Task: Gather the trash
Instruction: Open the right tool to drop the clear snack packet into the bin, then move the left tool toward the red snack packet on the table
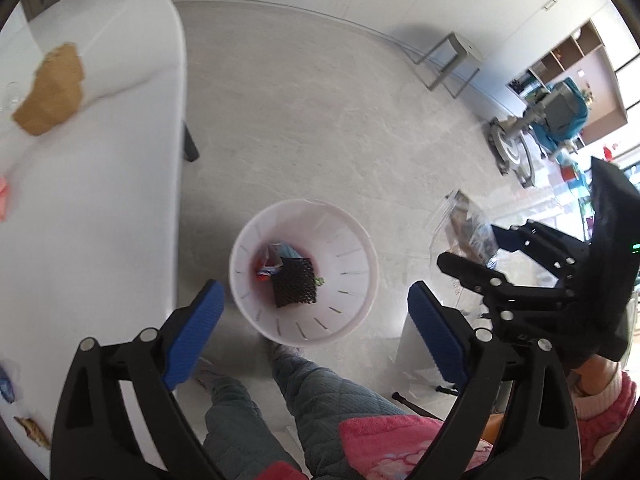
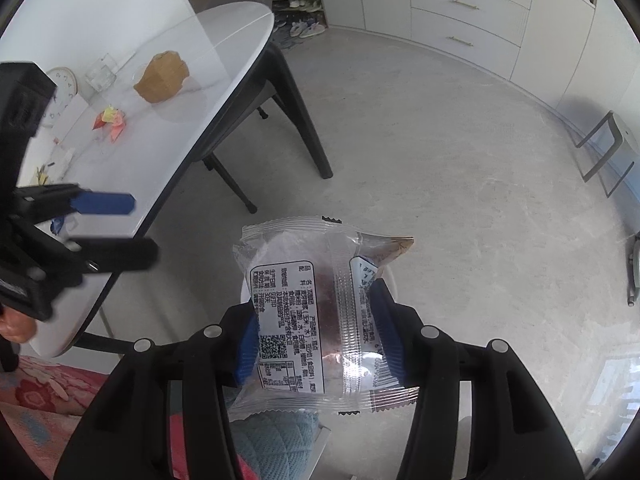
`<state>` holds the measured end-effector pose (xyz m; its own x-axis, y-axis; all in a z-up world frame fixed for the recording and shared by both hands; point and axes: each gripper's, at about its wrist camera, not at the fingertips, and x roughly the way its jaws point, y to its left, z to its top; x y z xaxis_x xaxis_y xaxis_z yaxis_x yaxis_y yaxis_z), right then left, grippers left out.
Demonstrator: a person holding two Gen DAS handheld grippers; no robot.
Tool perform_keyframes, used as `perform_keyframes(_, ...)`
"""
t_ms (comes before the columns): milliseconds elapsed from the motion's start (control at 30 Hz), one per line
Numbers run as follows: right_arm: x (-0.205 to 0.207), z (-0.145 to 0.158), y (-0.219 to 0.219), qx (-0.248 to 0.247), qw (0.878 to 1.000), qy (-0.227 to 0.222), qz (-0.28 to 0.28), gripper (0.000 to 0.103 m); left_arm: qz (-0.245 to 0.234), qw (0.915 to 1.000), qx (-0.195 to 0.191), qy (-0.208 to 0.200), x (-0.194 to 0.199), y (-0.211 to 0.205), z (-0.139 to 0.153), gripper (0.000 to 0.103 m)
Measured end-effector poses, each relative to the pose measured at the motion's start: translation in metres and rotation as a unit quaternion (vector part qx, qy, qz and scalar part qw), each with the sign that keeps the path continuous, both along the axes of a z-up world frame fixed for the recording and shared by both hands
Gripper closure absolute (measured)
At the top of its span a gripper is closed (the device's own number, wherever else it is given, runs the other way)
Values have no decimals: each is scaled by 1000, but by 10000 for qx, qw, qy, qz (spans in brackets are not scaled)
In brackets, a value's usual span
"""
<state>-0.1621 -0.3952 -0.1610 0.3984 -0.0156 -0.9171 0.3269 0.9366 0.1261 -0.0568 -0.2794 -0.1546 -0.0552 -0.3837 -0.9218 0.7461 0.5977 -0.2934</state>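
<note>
A white trash bin (image 1: 362, 248) stands on the floor below my left gripper (image 1: 316, 320), which is open and empty above it. The bin holds a black mesh piece (image 1: 294, 282) and colourful wrappers (image 1: 268, 264). My right gripper (image 2: 320, 332) is shut on a clear plastic food wrapper (image 2: 304, 312) with a printed label; the wrapper also shows in the left wrist view (image 1: 464, 224), right of the bin. On the white table (image 2: 224, 76) lie a crumpled brown paper (image 2: 162, 76) and pink and yellow scraps (image 2: 110, 120). The brown paper also shows in the left wrist view (image 1: 50, 90).
The table (image 1: 100, 200) is left of the bin, with small scraps near its edge (image 1: 30, 428). A glass (image 2: 100, 72) and a clock (image 2: 64, 80) are on the table. A dark chair (image 2: 264, 92) is tucked under it. A stool (image 1: 452, 60) and cabinets (image 2: 460, 20) stand far off. The person's legs (image 1: 320, 400) are below.
</note>
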Motion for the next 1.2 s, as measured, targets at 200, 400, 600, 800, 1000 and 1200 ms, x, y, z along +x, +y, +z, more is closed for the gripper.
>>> perform_keyframes(200, 10, -31, 17, 125, 9998, 140, 122, 34, 433, 9984, 88, -359, 15, 39, 20, 14)
perform_keyframes(400, 19, -49, 34, 155, 9993, 323, 132, 9, 1045, 9937, 49, -408, 32, 86, 32, 14)
perform_keyframes(600, 29, -32, 49, 19, 9999, 167, 9, 6, 1596, 9853, 35, -615, 51, 133, 43, 14)
perform_keyframes(800, 54, 8, 73, -198, 9993, -294, 80, 3, 2025, 9754, 28, -868, 70, 181, 54, 10)
perform_keyframes(1000, 89, 40, 102, -316, 9967, -649, 370, 3, 2393, 9657, 0, -1012, 87, 221, 62, 9)
perform_keyframes(1200, 139, 52, 133, -352, 9935, -833, 687, 3, 2705, 9568, 11, -1070, 106, 248, 66, 8)
